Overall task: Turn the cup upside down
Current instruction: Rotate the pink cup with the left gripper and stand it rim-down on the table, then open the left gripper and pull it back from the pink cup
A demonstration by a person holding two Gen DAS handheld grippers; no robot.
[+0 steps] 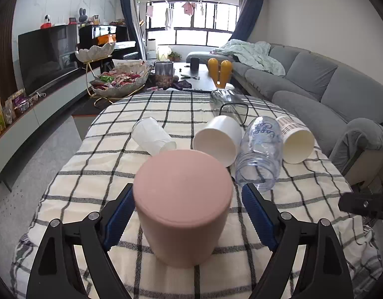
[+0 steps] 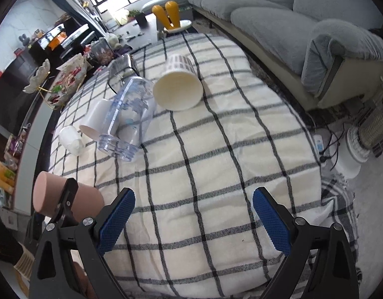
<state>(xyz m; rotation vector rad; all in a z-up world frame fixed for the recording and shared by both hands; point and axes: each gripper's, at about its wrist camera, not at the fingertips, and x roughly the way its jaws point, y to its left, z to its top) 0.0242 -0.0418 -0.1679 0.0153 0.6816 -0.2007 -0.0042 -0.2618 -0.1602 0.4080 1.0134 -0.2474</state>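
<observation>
Between the left tongs (image 1: 187,199), seen from the left wrist, the pink cup (image 1: 182,206) stands base-up on the checked table (image 1: 92,174). Blue pads flank it; contact cannot be confirmed. Other cups lie on their sides beyond. From the right wrist, the right tongs (image 2: 194,214) are spread and empty; the pink cup sits far left. Judged: flip done, release outstanding.

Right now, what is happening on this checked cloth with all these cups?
The left gripper is around the pink cup, whose closed bottom faces up; one pad looks slightly apart from it. The right gripper is open, holding nothing, above the cloth. Behind lie a white cup, a clear bottle and a paper cup, all on their sides.
</observation>
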